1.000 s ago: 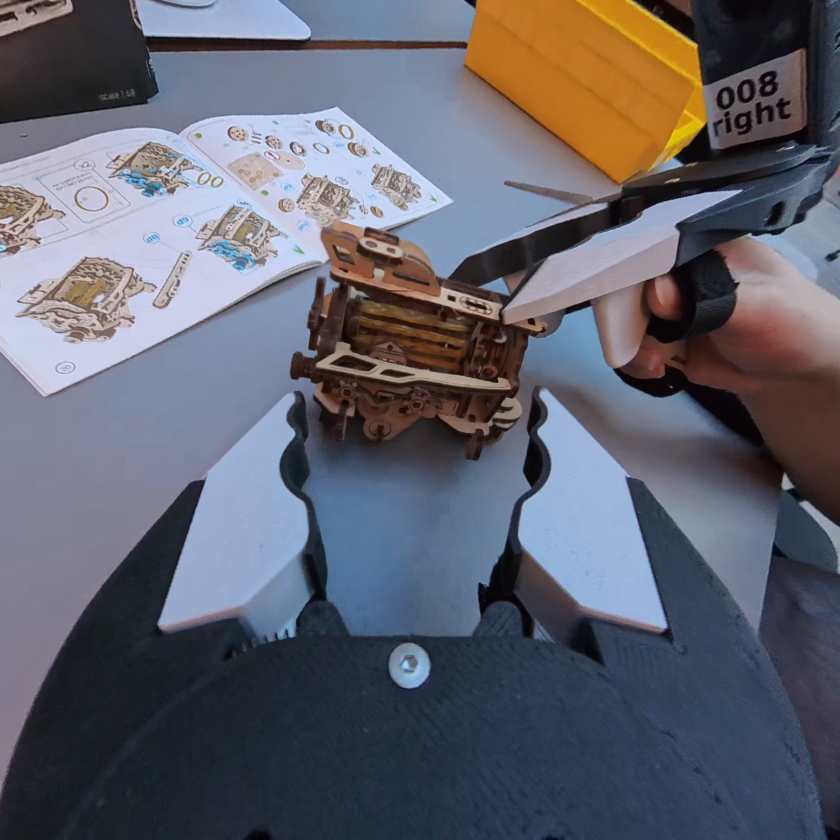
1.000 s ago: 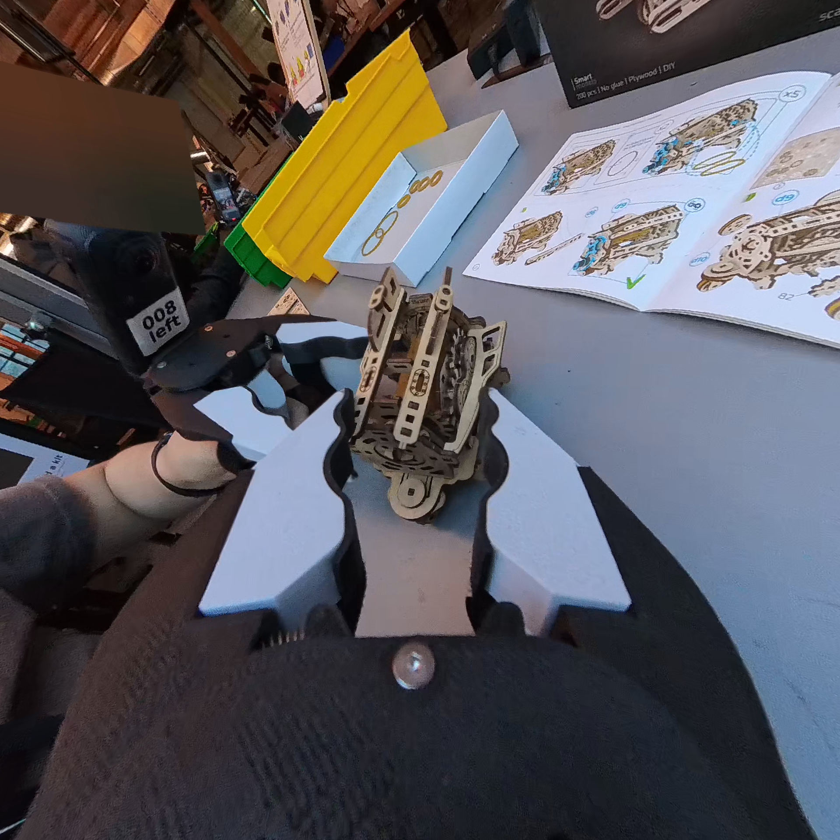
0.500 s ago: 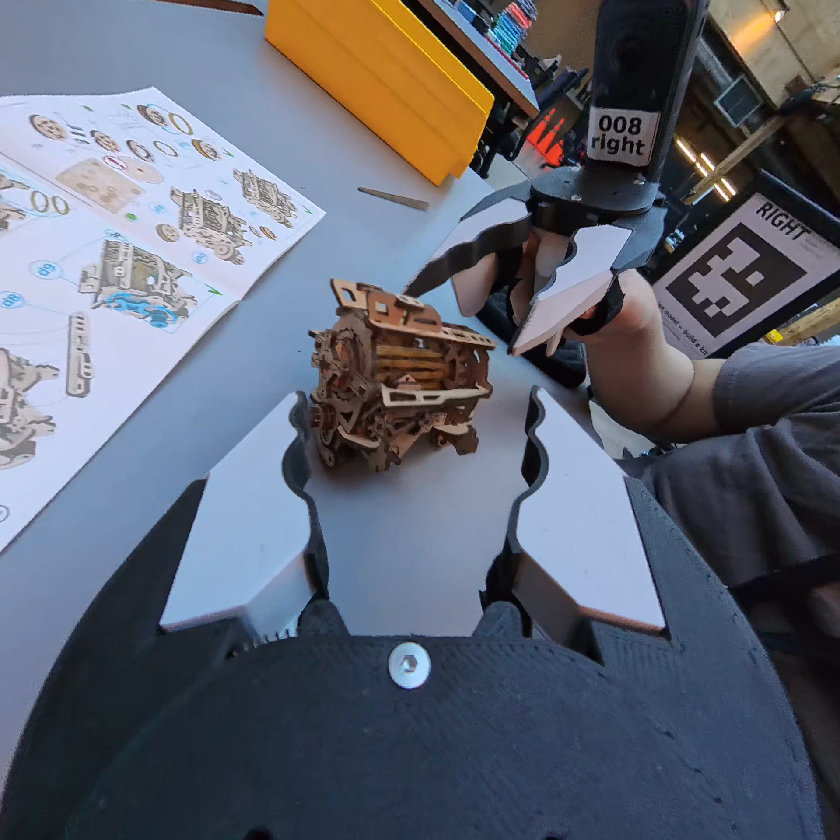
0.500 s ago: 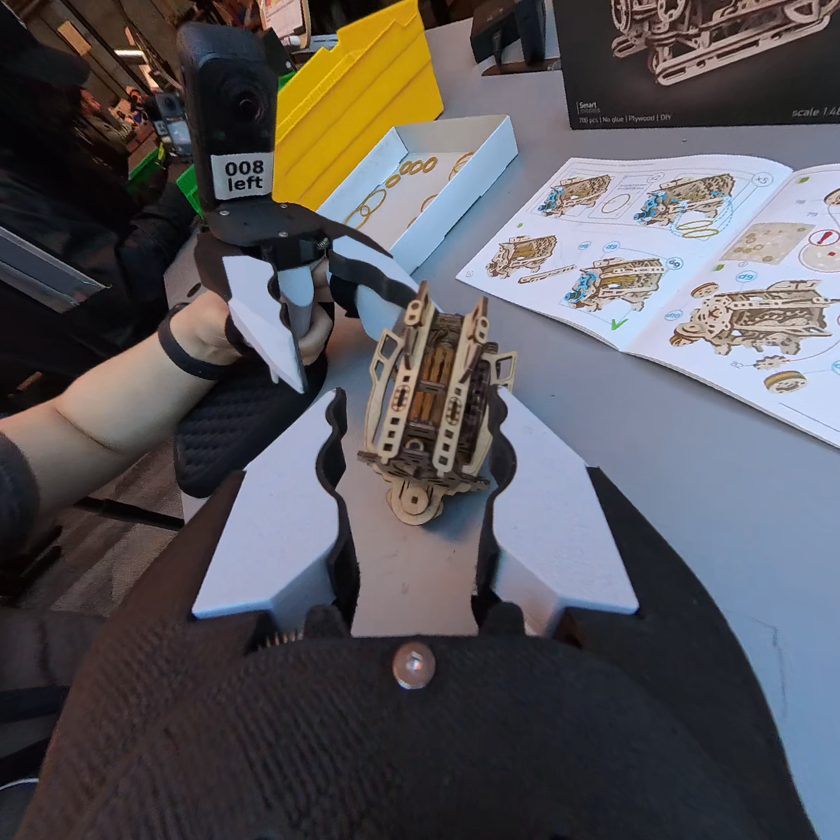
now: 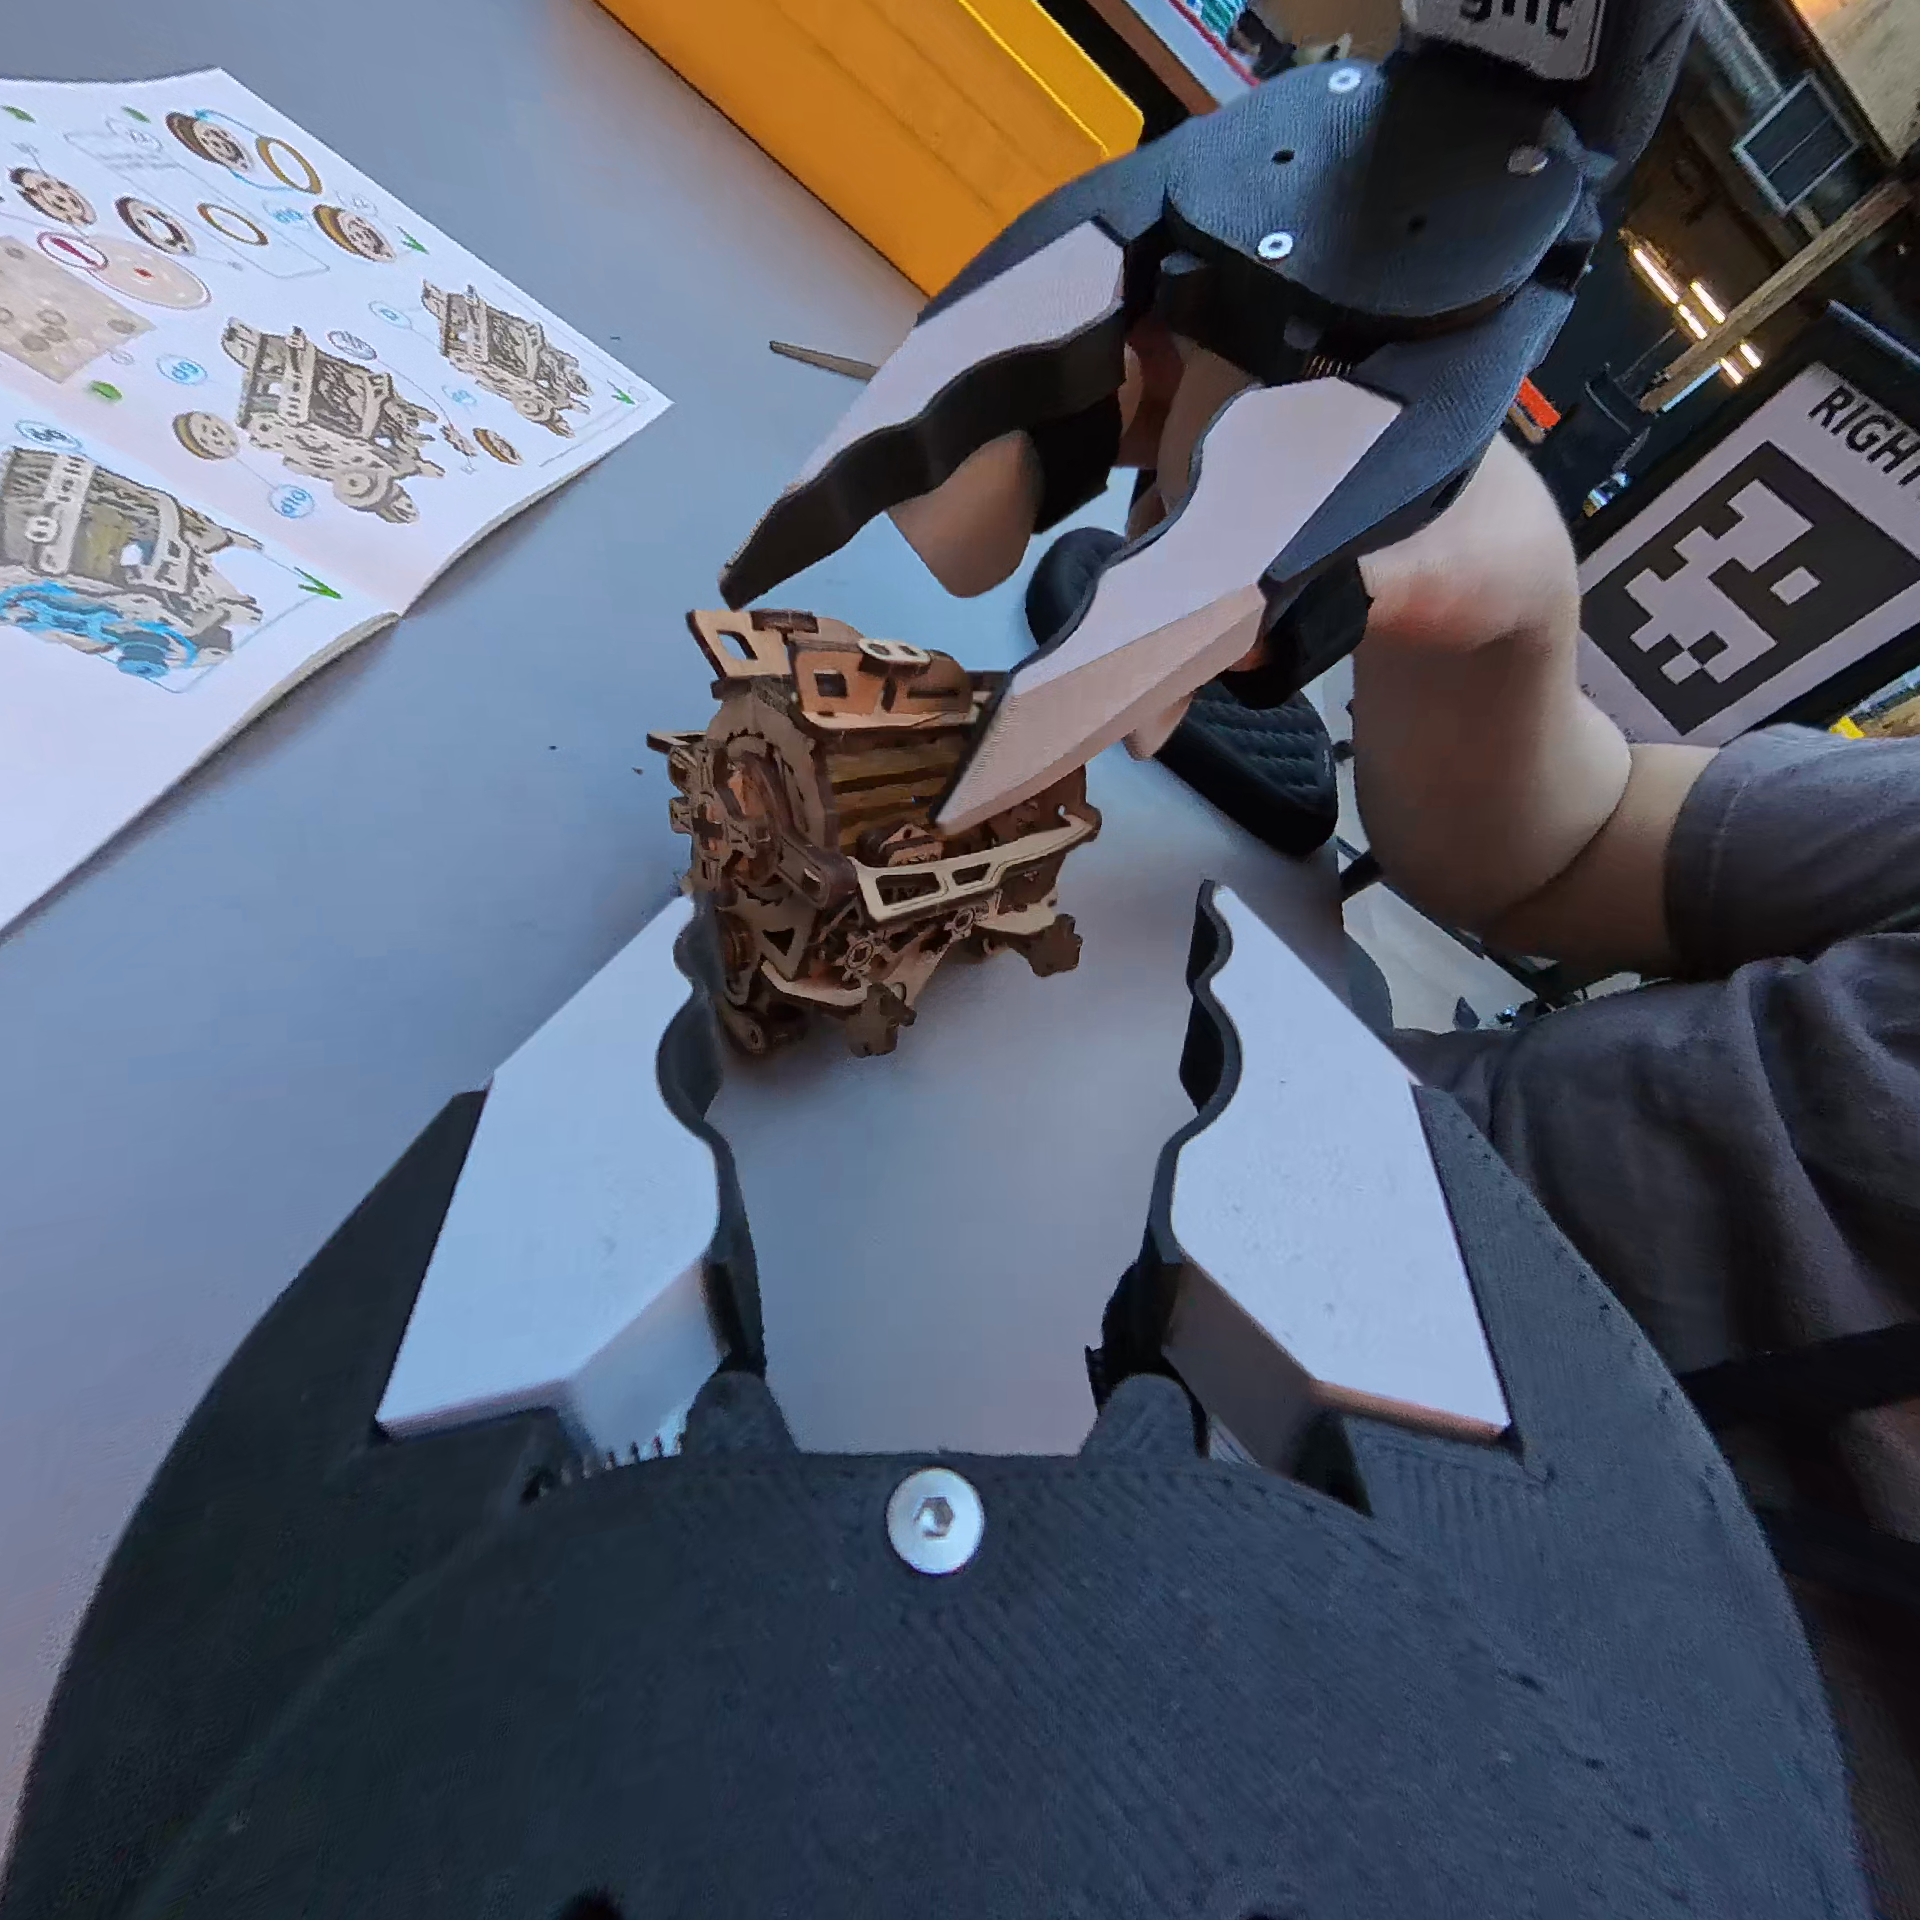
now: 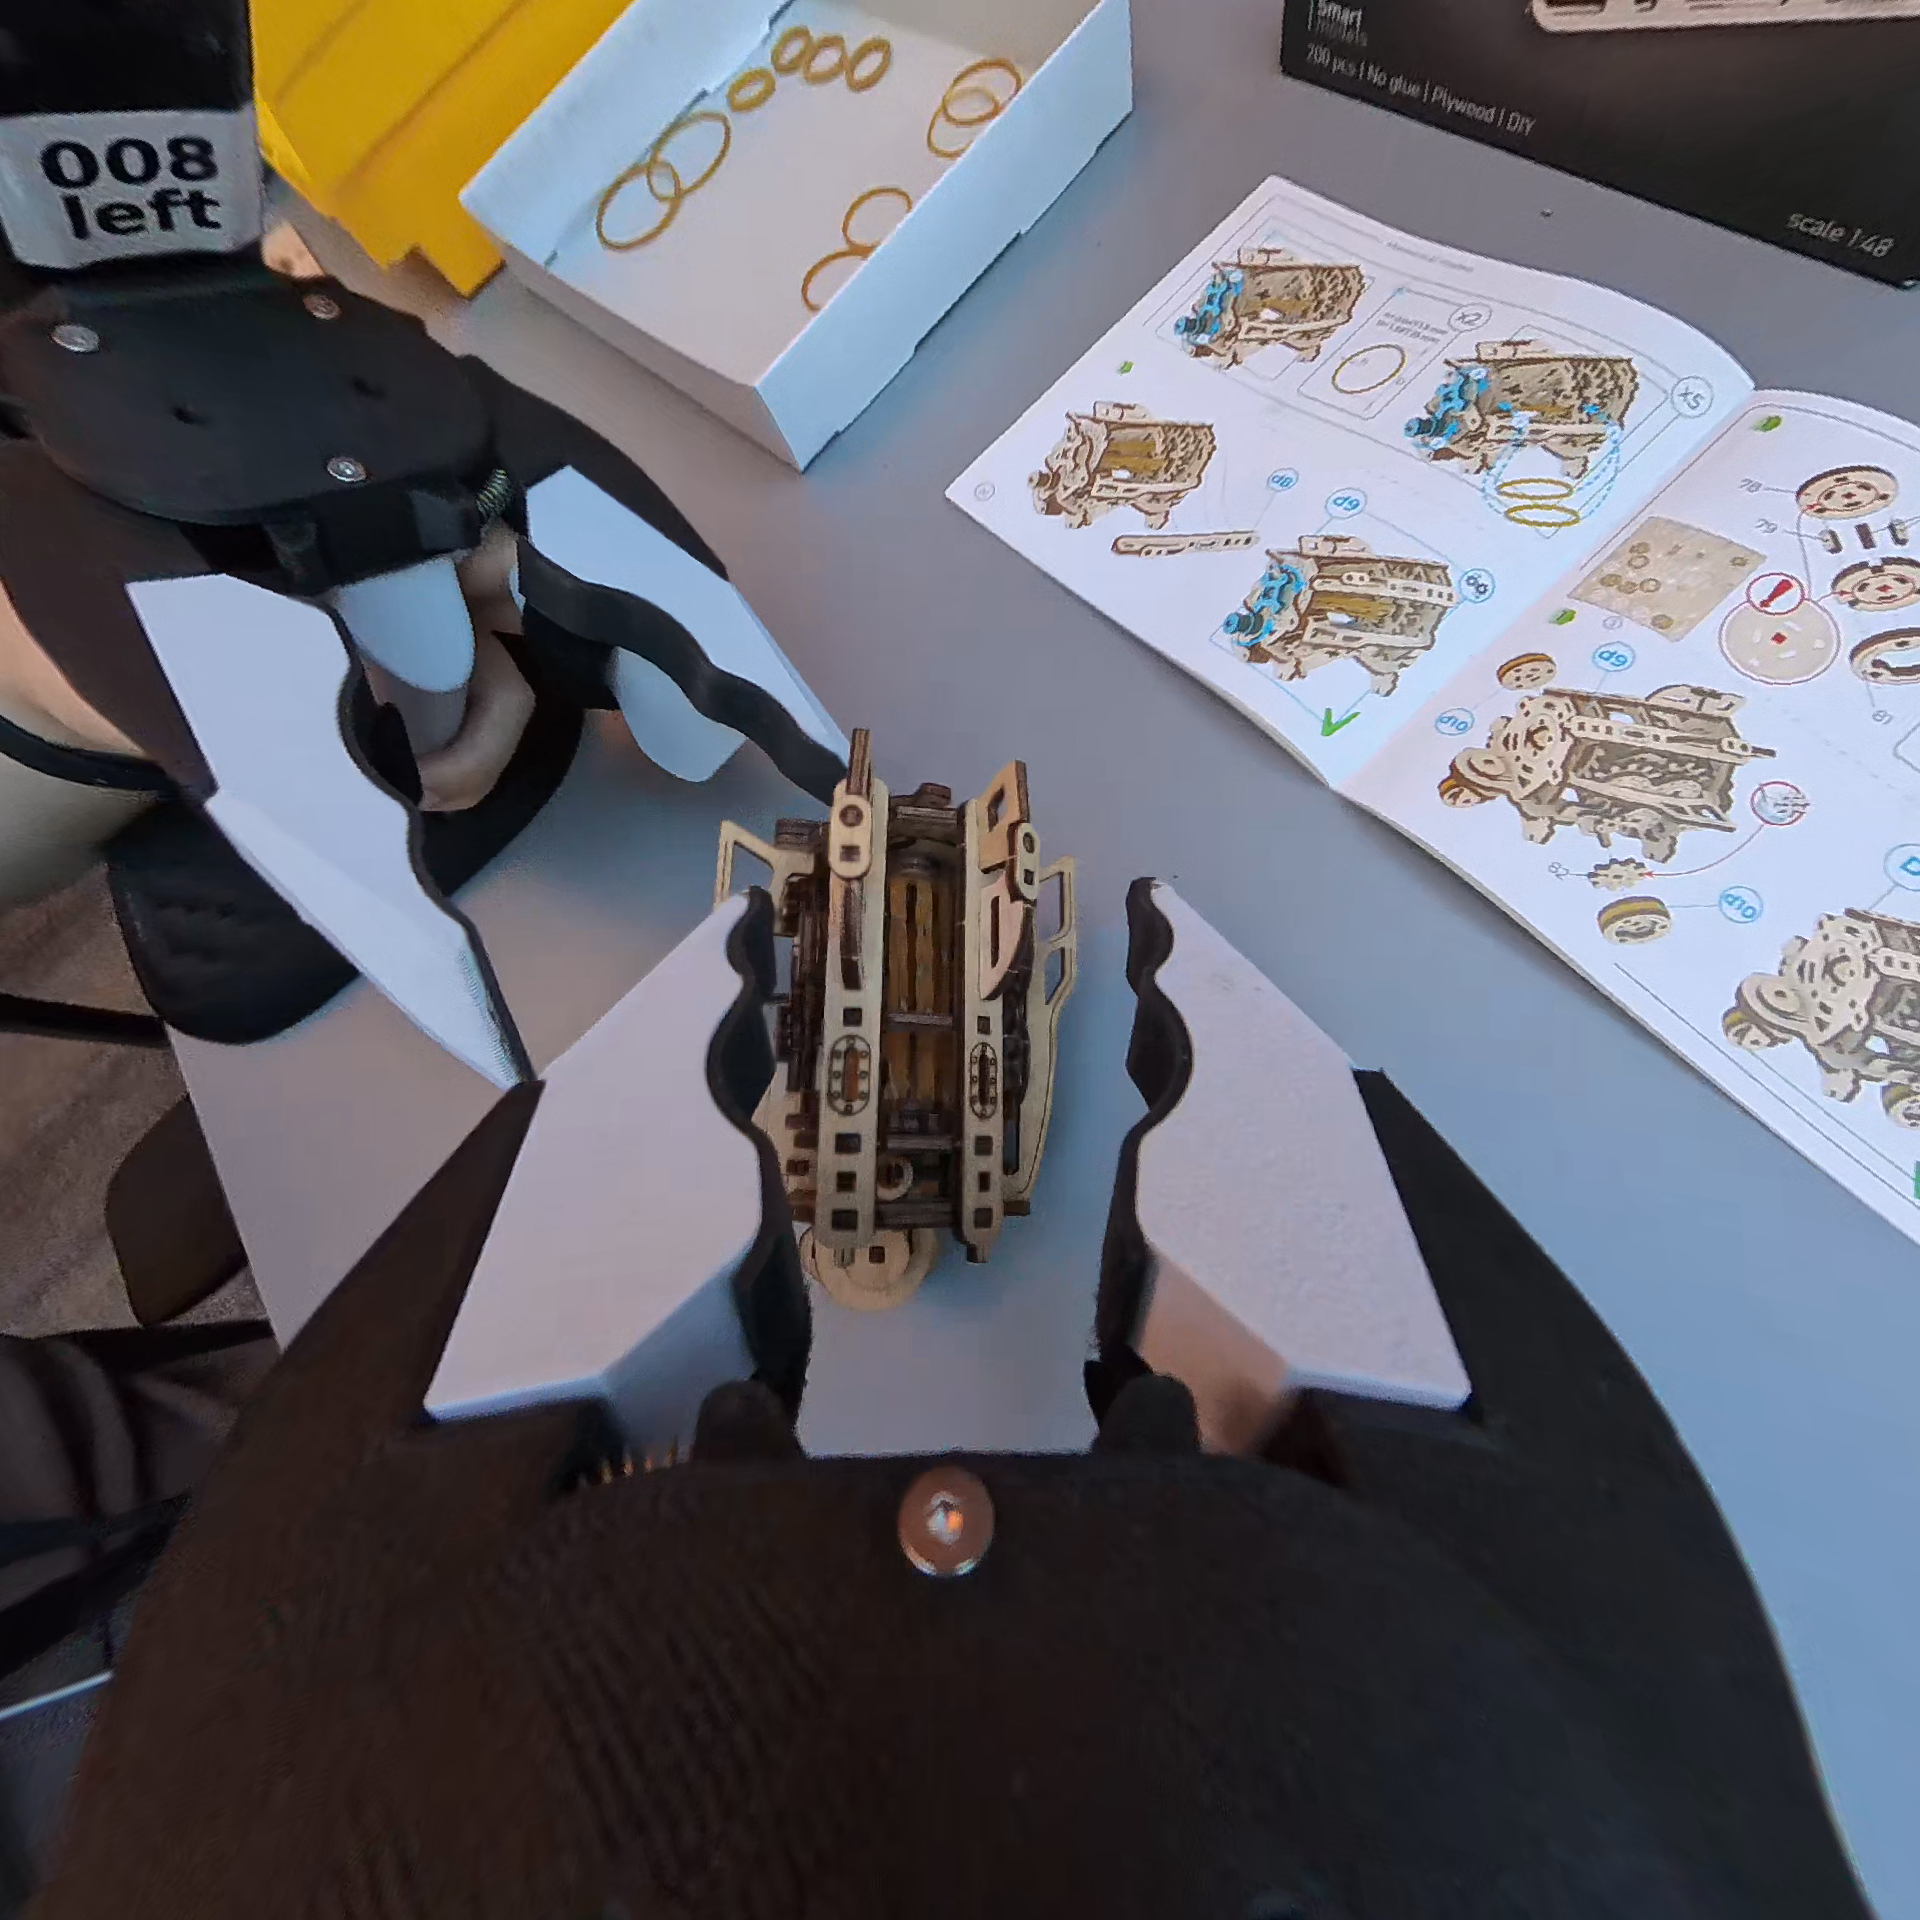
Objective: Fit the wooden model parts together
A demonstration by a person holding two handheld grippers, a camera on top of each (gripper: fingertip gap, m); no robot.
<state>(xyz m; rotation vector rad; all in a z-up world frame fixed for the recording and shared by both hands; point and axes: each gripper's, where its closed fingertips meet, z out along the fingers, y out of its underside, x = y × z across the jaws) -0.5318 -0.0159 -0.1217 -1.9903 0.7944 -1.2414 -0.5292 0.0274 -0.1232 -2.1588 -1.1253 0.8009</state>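
Note:
The wooden model (image 5: 873, 821), a small laser-cut plywood assembly with yellow bands inside, stands on the grey table (image 5: 312, 935). My left gripper (image 5: 945, 914) is open and low, with the model just past its fingertips and toward the left one. My right gripper (image 5: 836, 707) reaches down over the model from behind, open, one fingertip at its top rear and one on its near side. In the right wrist view the model (image 6: 914, 1018) sits between the jaws of the open right gripper (image 6: 945, 896). The left gripper (image 6: 675, 920) is at the model's far left.
An open instruction booklet (image 5: 260, 364) (image 6: 1507, 623) lies beside the model. A white tray (image 6: 831, 187) with several yellow rings, a yellow bin (image 5: 883, 125) and a black box (image 6: 1610, 83) stand farther off. A thin wooden stick (image 5: 821, 358) lies near the bin. The table edge is near my right arm.
The right gripper has come forward and down over the model with its jaws spread around it. The left gripper has swung round to the model's end and moved closer. The model stays on the table.

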